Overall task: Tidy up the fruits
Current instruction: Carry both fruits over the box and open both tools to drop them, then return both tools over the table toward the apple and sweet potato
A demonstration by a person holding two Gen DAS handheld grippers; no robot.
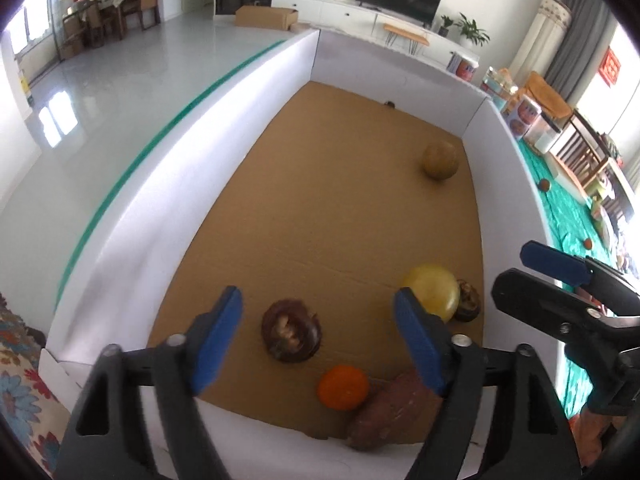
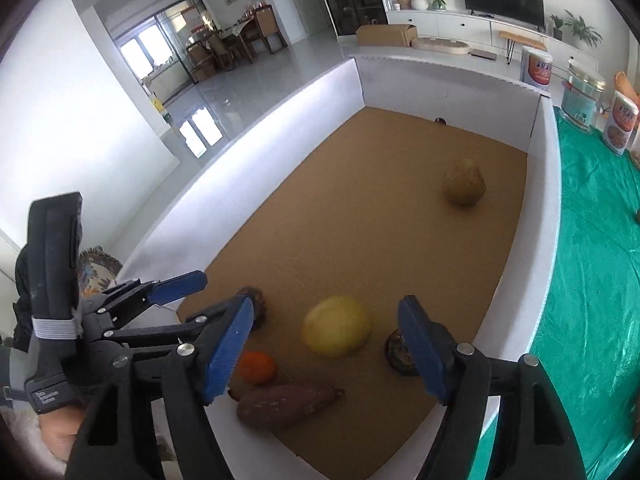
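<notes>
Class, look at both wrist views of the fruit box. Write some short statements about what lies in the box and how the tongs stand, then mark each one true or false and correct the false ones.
1. The orange fruit lies beside the sweet potato. True.
2. The left tongs are clamped on the yellow fruit. False: they are open and hold nothing.
3. The brown round fruit sits apart from the others, toward the far end. True.
4. The box has a green floor. False: its floor is brown cardboard, its walls white.
5. The right tongs stand open. True.
</notes>
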